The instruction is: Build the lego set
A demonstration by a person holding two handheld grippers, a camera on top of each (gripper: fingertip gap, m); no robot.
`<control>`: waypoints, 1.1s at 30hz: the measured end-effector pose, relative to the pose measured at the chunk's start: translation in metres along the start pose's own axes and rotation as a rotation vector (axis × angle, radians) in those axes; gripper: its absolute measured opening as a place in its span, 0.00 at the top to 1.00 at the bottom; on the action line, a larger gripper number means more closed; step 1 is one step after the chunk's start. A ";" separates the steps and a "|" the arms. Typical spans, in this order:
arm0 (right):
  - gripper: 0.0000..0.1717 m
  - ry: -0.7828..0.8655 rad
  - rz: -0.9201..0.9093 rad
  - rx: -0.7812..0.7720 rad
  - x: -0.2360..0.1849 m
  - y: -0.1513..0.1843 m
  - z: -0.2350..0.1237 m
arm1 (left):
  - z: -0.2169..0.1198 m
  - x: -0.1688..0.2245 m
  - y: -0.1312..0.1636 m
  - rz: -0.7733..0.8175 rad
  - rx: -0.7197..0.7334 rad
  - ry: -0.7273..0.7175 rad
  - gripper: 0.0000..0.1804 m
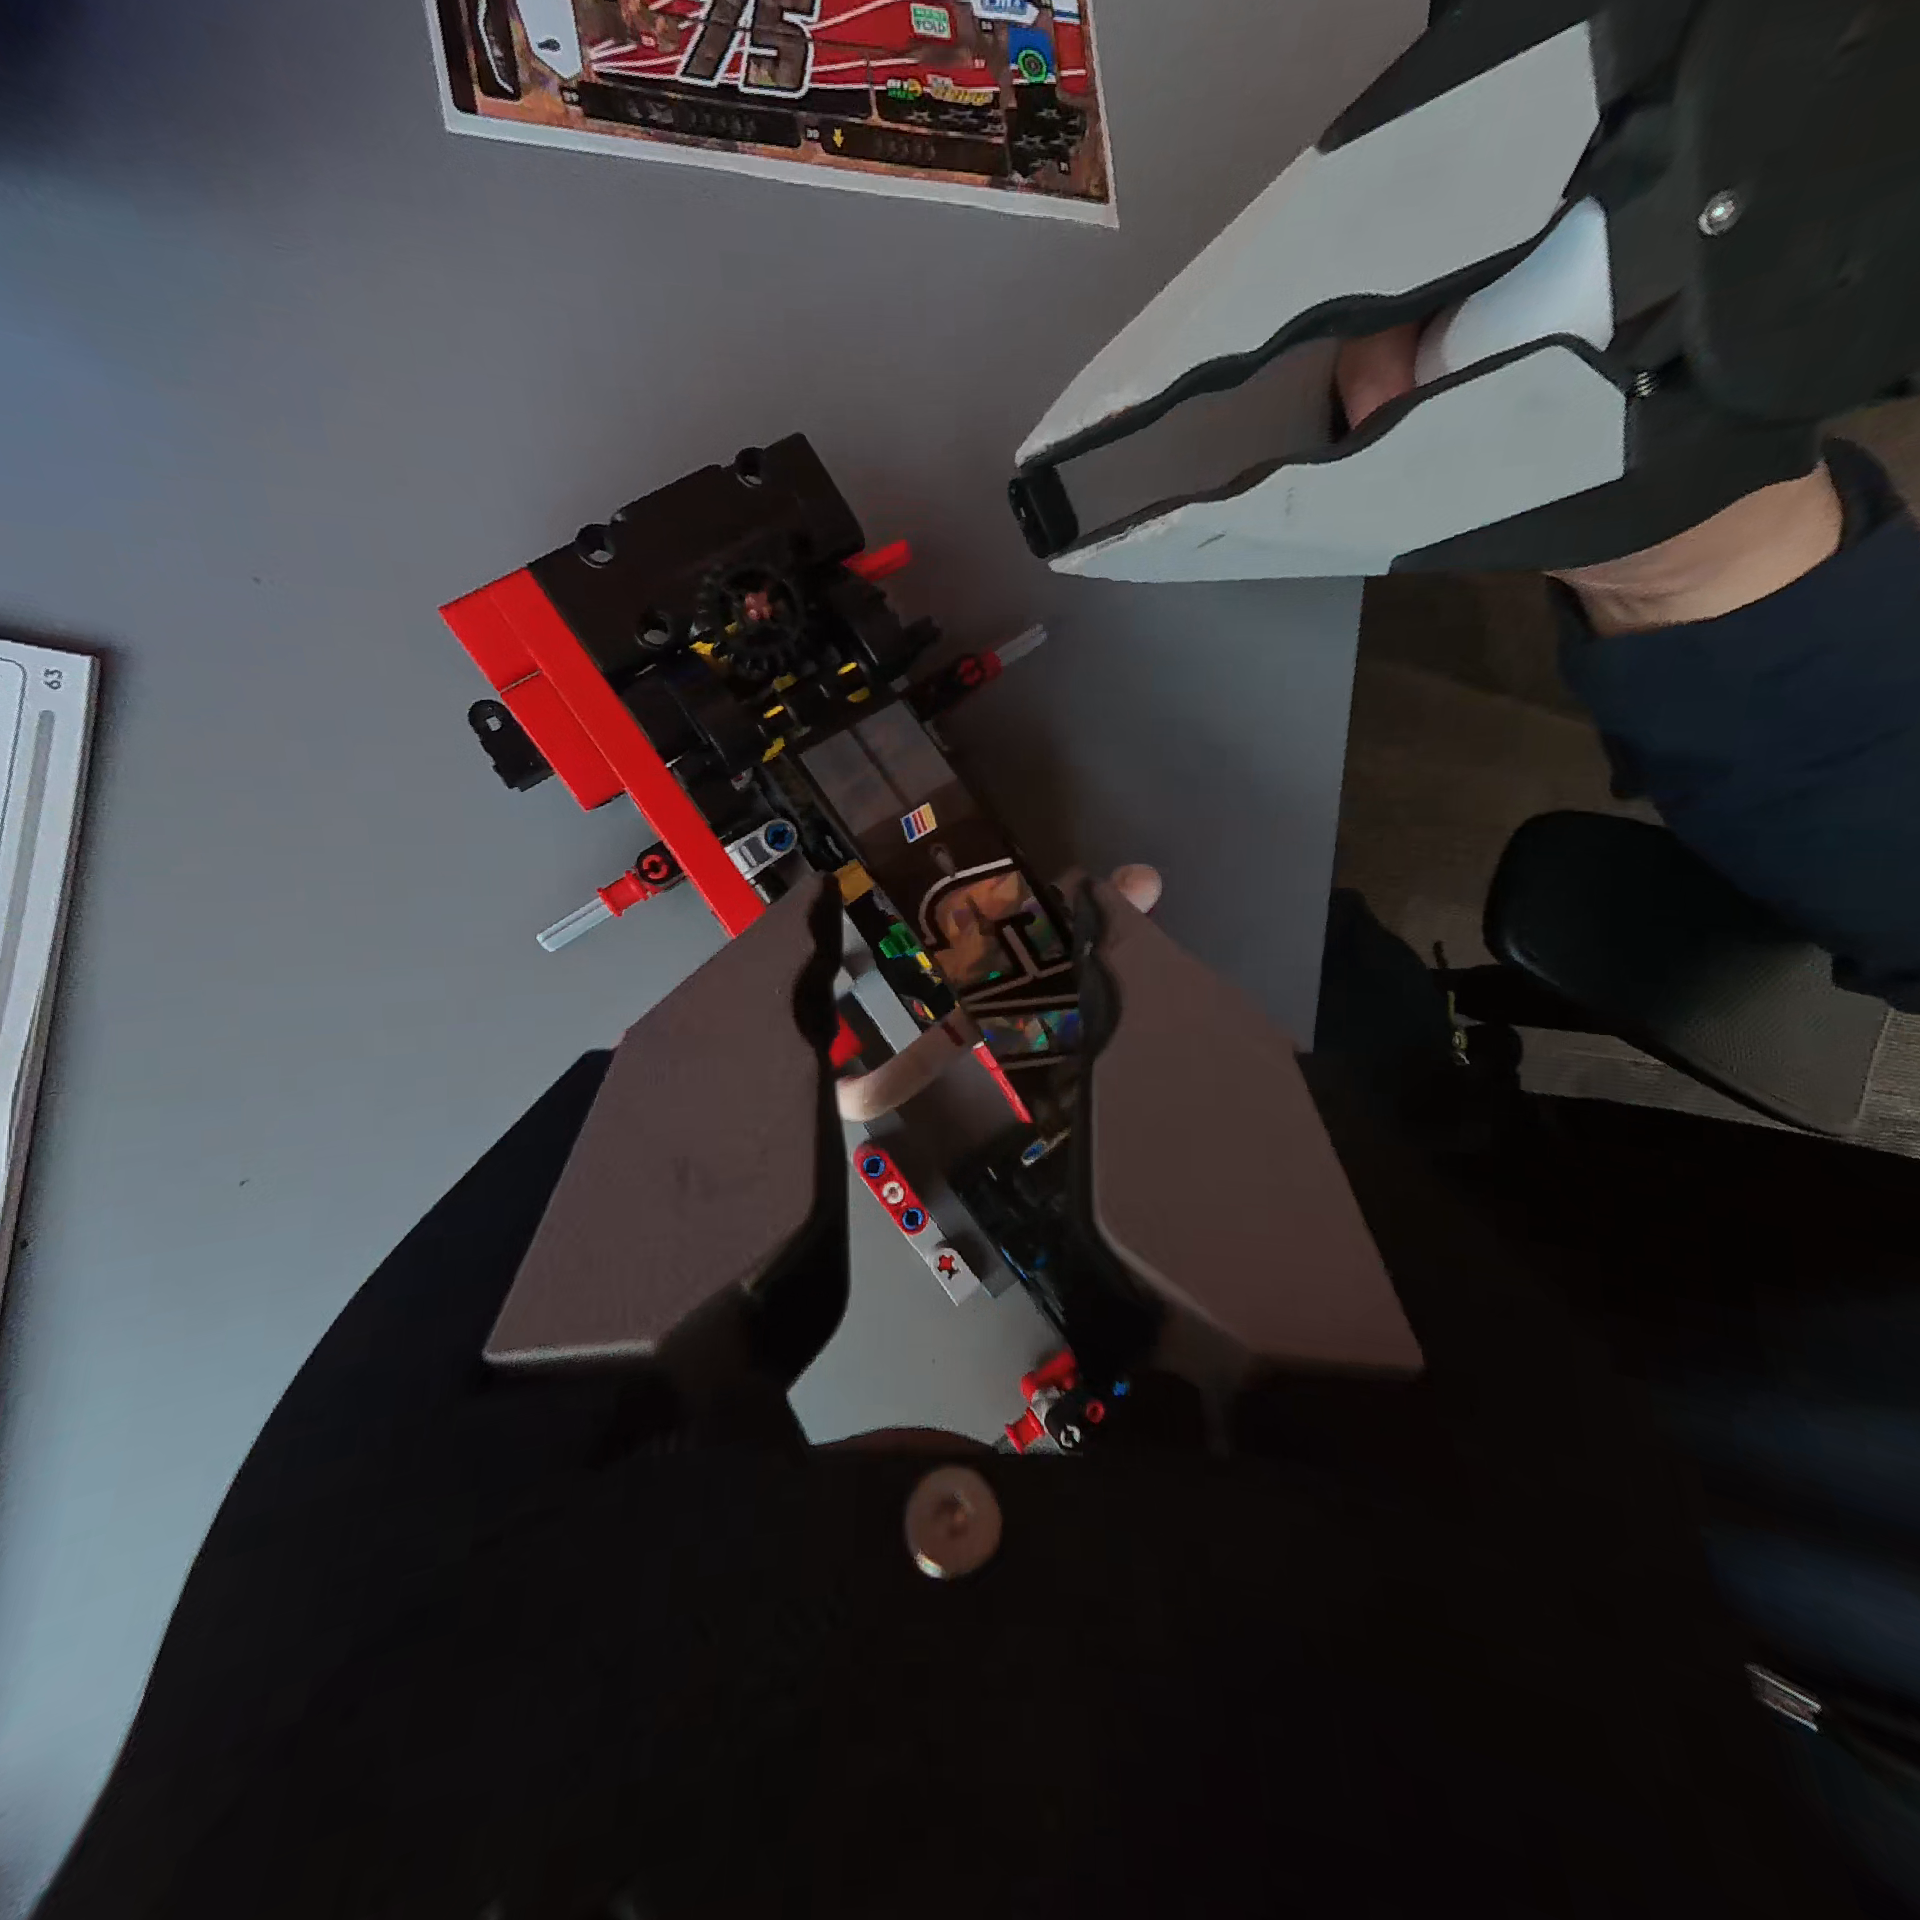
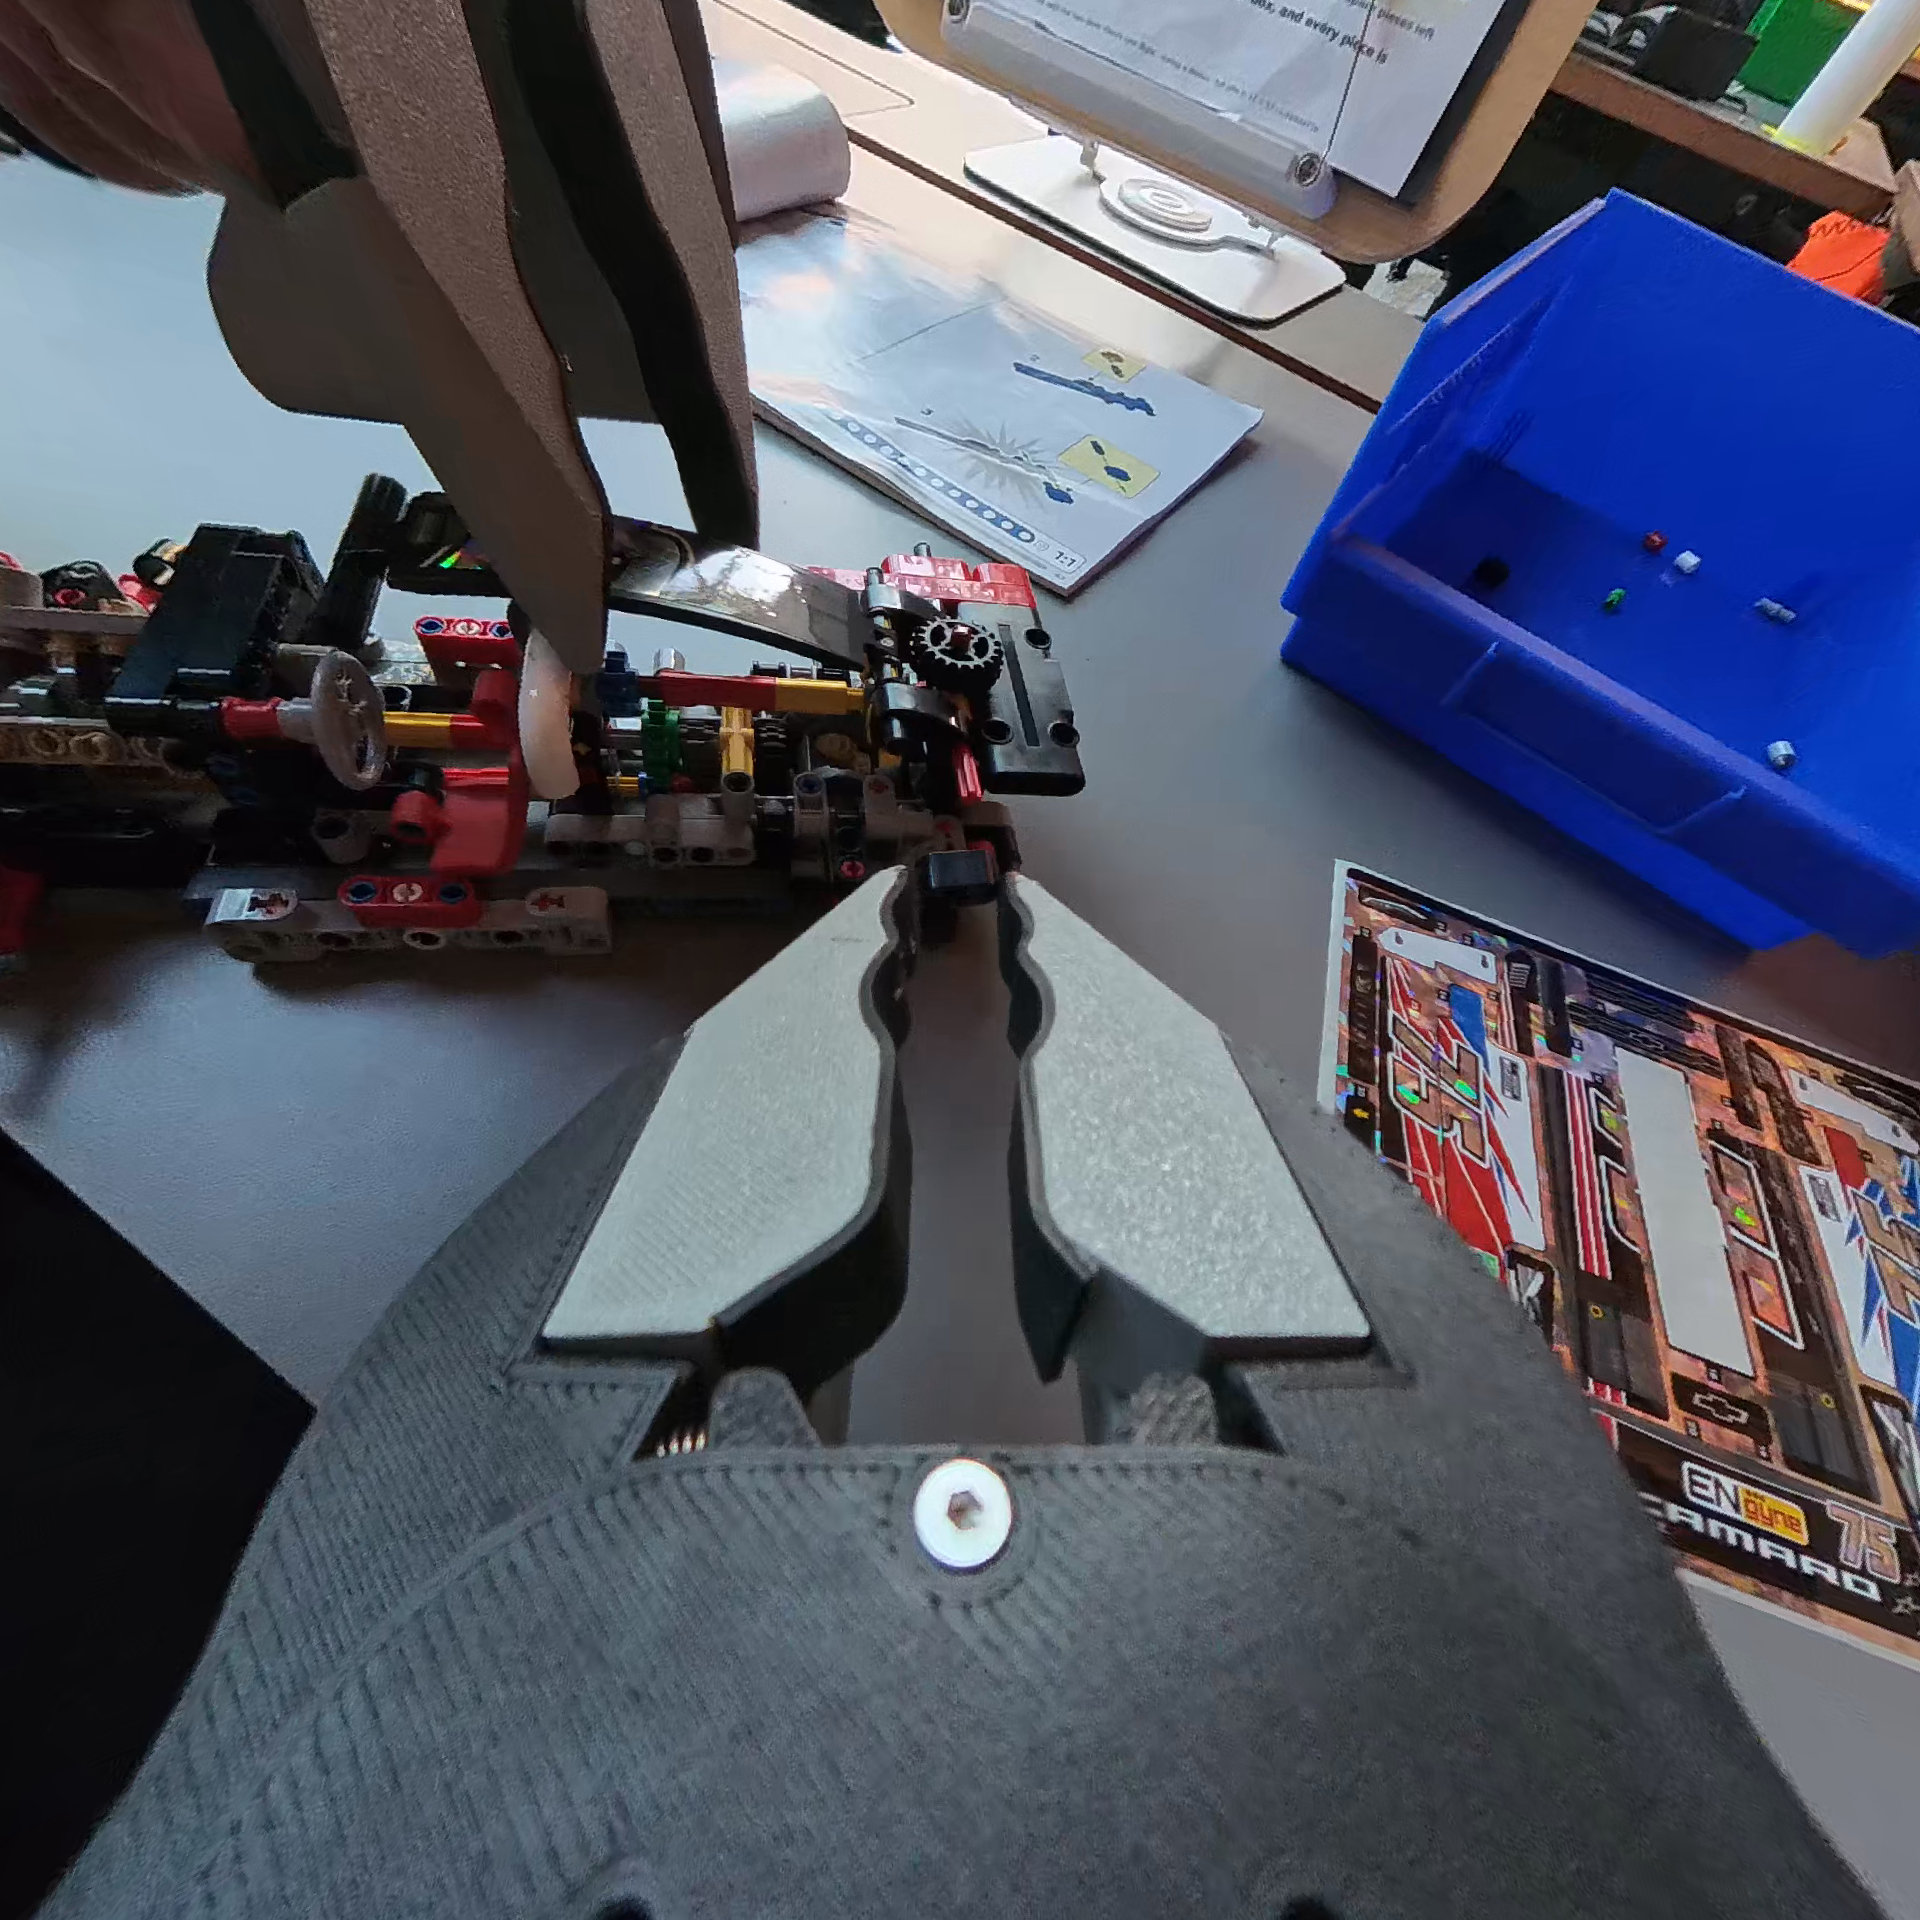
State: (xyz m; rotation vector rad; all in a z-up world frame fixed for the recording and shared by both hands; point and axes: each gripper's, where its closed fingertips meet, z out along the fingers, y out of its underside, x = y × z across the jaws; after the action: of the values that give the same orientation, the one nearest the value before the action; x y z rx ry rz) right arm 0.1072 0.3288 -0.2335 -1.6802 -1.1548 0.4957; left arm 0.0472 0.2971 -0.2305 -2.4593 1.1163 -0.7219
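Left view only: looks straight down on the brick-built car chassis [image 1: 790, 748]; shows its red side beams, black gear, the curved black panel with a sticker [image 1: 987, 935], and a booklet edge [image 1: 42, 883] at far left. A chair seat [image 1: 1662, 966] and carpet show past the table edge.
Right view only: low side-on look along the table; shows a blue parts bin [image 2: 1621, 582] with a few tiny pieces inside, an open instruction booklet [image 2: 997, 416], and a stand holding a printed sheet [image 2: 1195, 94] at the far side.
Both views: sticker sheet [image 2: 1621, 1247], near right in the right view, far edge in the left view.
Surface: grey tabletop [image 1: 260, 416], matte, with the chassis lying near its right edge.
Left gripper [image 1: 961, 904]: jaws well apart, straddling the curved black panel from above; a fingertip of the person's hand shows beside the right finger. Whether the pads press on the panel cannot be told.
Right gripper [image 2: 956, 883]: jaws narrow, closed on a small black piece [image 2: 961, 871] at the tips.
Piece vs chassis: the small black piece sits right at the near end of the chassis, by a red pin; contact cannot be told.
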 end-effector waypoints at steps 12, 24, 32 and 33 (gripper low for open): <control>0.93 -0.079 0.032 -0.082 0.005 0.021 -0.010 | -0.049 -0.026 0.023 -0.162 0.145 0.069 0.65; 0.93 -0.094 -0.018 -0.244 0.042 0.038 0.020 | -0.051 0.047 0.105 -0.205 0.267 0.038 0.43; 0.92 -0.177 -0.118 -0.286 0.039 0.040 0.049 | -0.019 0.050 0.133 -0.043 0.164 -0.191 0.41; 0.93 -0.197 -0.122 -0.277 0.035 0.038 0.051 | -0.017 0.046 0.135 -0.028 0.151 -0.225 0.43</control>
State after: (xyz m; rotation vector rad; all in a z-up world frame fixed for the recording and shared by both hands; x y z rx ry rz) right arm 0.1019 0.3823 -0.2823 -1.8108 -1.5167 0.4481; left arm -0.0166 0.1750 -0.2697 -2.3630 0.9117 -0.5018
